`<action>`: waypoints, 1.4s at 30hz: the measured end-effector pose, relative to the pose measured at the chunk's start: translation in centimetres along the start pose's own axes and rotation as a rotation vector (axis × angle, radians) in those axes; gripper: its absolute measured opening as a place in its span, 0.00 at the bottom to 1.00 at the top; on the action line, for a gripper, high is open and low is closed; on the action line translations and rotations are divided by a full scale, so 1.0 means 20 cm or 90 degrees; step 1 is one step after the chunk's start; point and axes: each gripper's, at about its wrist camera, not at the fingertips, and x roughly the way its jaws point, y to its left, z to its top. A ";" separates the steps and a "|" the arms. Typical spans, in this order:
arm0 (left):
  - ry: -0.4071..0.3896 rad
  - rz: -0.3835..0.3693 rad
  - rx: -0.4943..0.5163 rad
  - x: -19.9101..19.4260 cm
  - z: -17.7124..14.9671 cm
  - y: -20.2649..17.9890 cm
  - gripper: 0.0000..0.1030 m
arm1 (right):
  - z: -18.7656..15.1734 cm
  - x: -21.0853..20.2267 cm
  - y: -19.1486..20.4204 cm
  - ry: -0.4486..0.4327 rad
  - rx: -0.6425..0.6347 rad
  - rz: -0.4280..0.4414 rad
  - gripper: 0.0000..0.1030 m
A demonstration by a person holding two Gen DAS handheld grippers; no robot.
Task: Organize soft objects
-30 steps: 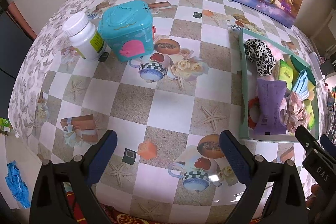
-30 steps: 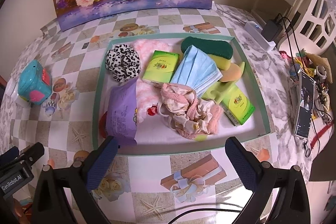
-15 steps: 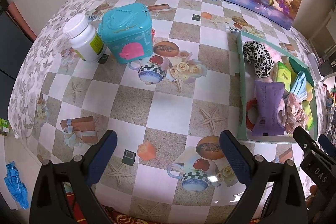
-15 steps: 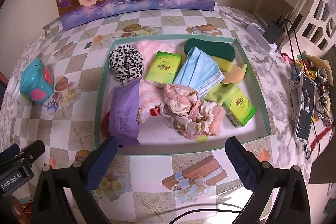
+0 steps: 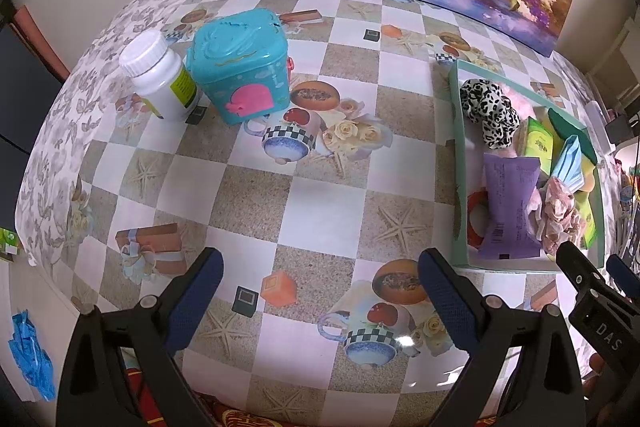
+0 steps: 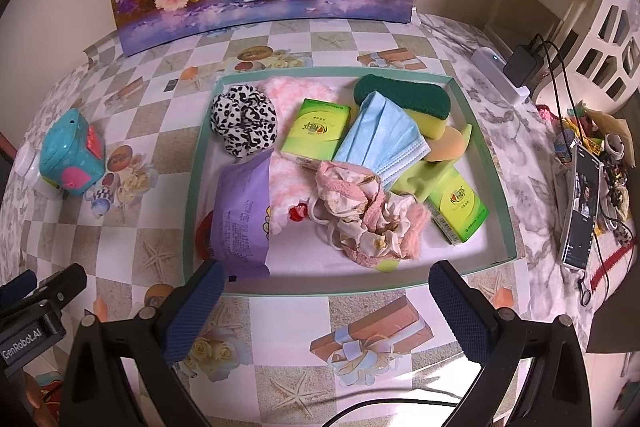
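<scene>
Soft objects — leopard-print scrunchie [image 6: 244, 120], blue face mask [image 6: 382, 139], pink cloth [image 6: 366, 217], sponge [image 6: 404, 98] — lie heaped in the green tray [image 6: 192, 203] on the checkered table. My right tongs [image 6: 323, 293] hover wide before the tray's near rim; my left tongs [image 5: 320, 277] gape empty over bare tablecloth beside it.

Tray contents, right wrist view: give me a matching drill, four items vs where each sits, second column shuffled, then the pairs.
Items:
1. scrunchie
2. sponge
3. purple pack
4. mask

Places in the tray:
A. near-left corner, one edge over a red ring
B. far-left corner
C. middle, between a green box and the sponge
D. along the far wall, right half

Pairs: 1-B, 2-D, 3-A, 4-C
</scene>
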 end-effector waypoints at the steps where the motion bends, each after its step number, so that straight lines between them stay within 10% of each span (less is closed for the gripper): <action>1: 0.001 -0.002 0.001 0.00 0.00 0.00 0.95 | 0.00 0.00 0.00 0.000 0.000 0.000 1.00; 42: -0.013 -0.018 0.004 -0.03 0.00 -0.02 0.95 | 0.00 0.01 -0.01 0.002 0.000 0.003 1.00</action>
